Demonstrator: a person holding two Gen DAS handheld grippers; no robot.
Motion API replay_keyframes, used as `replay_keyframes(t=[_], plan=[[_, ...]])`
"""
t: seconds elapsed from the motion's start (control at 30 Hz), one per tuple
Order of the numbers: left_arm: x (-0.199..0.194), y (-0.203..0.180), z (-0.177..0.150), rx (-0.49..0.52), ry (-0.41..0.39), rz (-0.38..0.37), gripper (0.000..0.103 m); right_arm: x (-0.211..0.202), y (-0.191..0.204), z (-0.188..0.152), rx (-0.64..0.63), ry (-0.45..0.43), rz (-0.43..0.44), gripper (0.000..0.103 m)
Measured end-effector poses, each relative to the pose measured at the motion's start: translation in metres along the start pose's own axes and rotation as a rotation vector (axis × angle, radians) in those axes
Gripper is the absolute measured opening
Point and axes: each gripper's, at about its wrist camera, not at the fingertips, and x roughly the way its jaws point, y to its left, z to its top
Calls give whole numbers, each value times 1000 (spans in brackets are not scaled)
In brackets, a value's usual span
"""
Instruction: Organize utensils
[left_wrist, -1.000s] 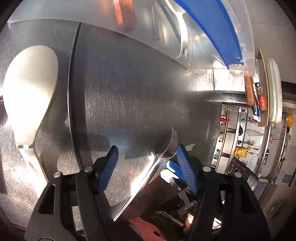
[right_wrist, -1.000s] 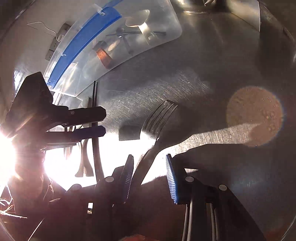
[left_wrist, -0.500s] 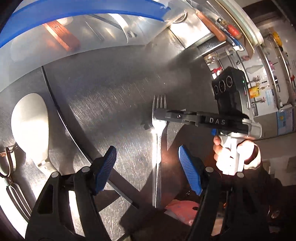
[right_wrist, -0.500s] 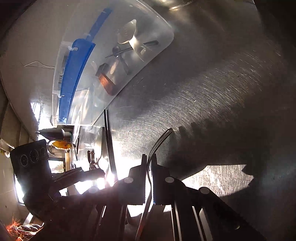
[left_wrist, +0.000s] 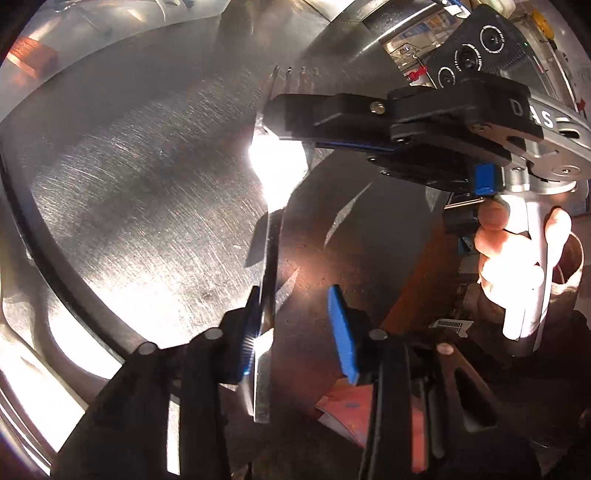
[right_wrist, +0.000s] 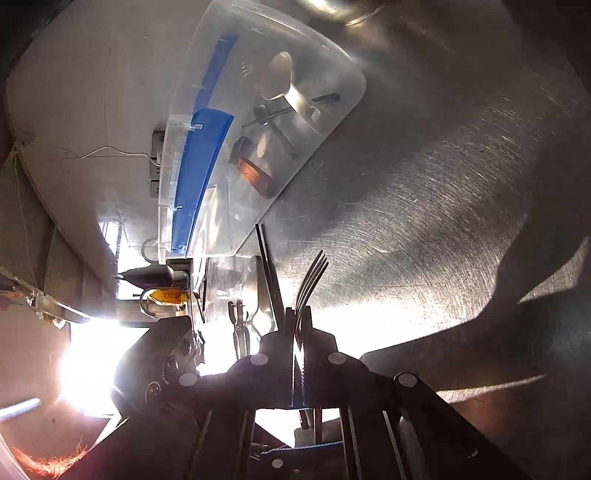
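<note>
One fork (left_wrist: 280, 162) is seen above the scratched steel counter (left_wrist: 147, 184), clamped at its neck, just below the four tines, by the right gripper (left_wrist: 291, 133), whose jaws are closed tight on the metal. In the right wrist view the tines (right_wrist: 312, 275) are seen rising edge-on from between the closed fingers (right_wrist: 273, 343) of that gripper (right_wrist: 295, 332).

The fork's handle runs down toward the left gripper (left_wrist: 295, 325). Its jaws are held part-open; the handle lies against the left pad (left_wrist: 251, 314), while the blue right pad (left_wrist: 341, 328) stands clear of it. No grip is made there.

Beyond the fork, one clear plastic container (right_wrist: 332, 122) with a blue lid strip (right_wrist: 199, 162) lies on the counter. Inside it are noted one pale spoon (right_wrist: 275, 77), one wooden-handled piece (right_wrist: 251, 171), and some thin dark utensils that cannot be counted. Left of the fork, on the counter, one spoon (right_wrist: 260, 310) and one pair of small tongs (right_wrist: 238, 325) are seen in glare.
</note>
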Motion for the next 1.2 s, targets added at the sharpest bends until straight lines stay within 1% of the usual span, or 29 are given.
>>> replay_keyframes(t=[0.03,0.07,0.1,0.17,0.23,0.3,0.4,0.47,0.57,0.67,0.73,0.77,0.83,0.87,0.93,1.0,1.1,1.2], plan=[[-1,2,0,-4,-4,16,10,-2,3,0,-7,-8,1,4],[-3,3,0,-12,-10,-1,7,-5,7,0,-18,-12,4,4],[-6,2,0,-6,-23,-5,7,-8,10,0,-26,-17,10,4],[-16,-6,-2,24,-56,24,7,-12,20,1,-49,-22,23,5],[-29,-12,-1,36,-90,13,7,-19,37,4,-76,-32,46,5],[-48,-18,0,52,-139,18,7,-28,61,9,-126,-44,62,5],[-92,-25,7,78,-249,32,7,-41,111,25,-239,-68,90,5],[-128,-25,14,99,-335,47,7,-48,150,41,-335,-83,109,4],[-180,-15,32,104,-458,77,7,-49,210,72,-460,-117,109,4],[-225,-1,67,91,-567,126,7,-37,267,111,-563,-144,89,4],[-249,17,91,55,-609,135,7,-22,297,139,-613,-155,57,3],[-254,17,107,38,-624,141,7,-15,306,153,-633,-166,34,3],[-260,37,137,-5,-627,157,7,7,317,181,-643,-163,4,3],[-259,48,152,-29,-613,159,7,19,317,195,-635,-157,-14,3],[-247,73,172,-84,-556,143,7,50,301,220,-602,-118,-42,3],[-229,95,181,-136,-476,131,7,80,276,242,-548,-69,-72,3],[-187,130,195,-218,-340,128,7,121,230,272,-435,9,-117,3],[-147,165,211,-311,-188,111,7,155,188,289,-353,92,-183,4]])
